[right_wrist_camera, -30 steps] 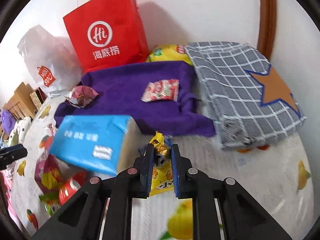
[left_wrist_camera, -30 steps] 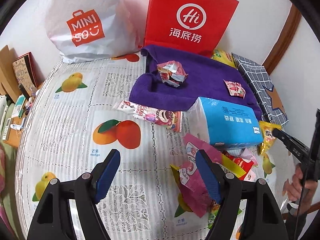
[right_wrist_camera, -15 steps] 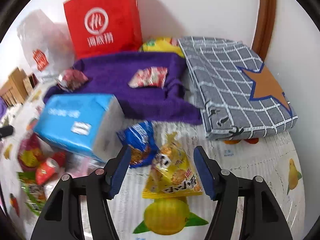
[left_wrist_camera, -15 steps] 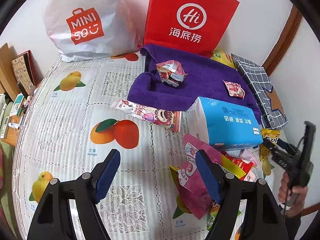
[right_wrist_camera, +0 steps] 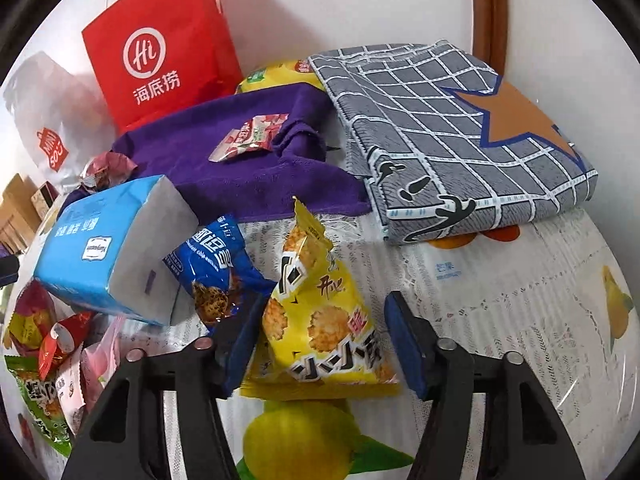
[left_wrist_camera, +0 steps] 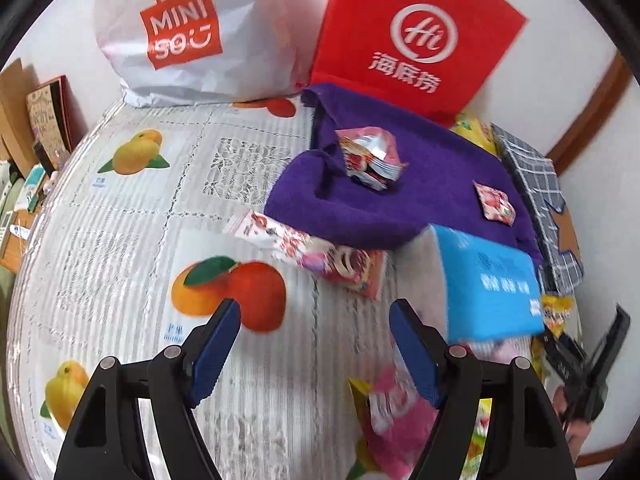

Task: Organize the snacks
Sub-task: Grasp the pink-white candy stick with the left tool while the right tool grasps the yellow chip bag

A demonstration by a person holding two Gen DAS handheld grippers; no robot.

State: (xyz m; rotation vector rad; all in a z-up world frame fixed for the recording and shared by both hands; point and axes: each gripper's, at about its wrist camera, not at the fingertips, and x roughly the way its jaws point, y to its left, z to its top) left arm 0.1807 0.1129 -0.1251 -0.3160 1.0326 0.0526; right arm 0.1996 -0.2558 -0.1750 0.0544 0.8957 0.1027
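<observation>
Looking along my left gripper [left_wrist_camera: 314, 344], I see its blue pads [left_wrist_camera: 214, 340] spread wide with nothing between them, only the fruit-printed cloth of the table [left_wrist_camera: 120, 240] below. Just ahead of the gripper and slightly right lies a long pink-and-white snack packet [left_wrist_camera: 316, 254], its far end touching the purple towel [left_wrist_camera: 400, 200]. On that towel sit a crumpled silver-and-red packet [left_wrist_camera: 370, 158] and, further right, a small flat red one [left_wrist_camera: 494, 202]. Close to my right finger a blue tissue pack [left_wrist_camera: 486, 284] lies tilted over a heap of snacks, with a pink packet [left_wrist_camera: 394, 408] beneath the finger itself. Far ahead stand a white shopping bag [left_wrist_camera: 192, 36] and a red paper bag [left_wrist_camera: 416, 40]. At the far right edge a hand holds the other gripper.

Switching to my right gripper [right_wrist_camera: 320, 340], I find its jaws parted, having just been closing in from a wider spread. A yellow rice-cracker packet [right_wrist_camera: 320, 320] lies on the table between them; the left pad sits against or just beside its edge, I cannot tell which, and the right pad stands clear. A blue cookie packet [right_wrist_camera: 216, 268] lies just ahead-left, touching the yellow one and tucked against the tissue pack. Ahead-right rests a folded grey checked cloth [right_wrist_camera: 460, 140].
</observation>
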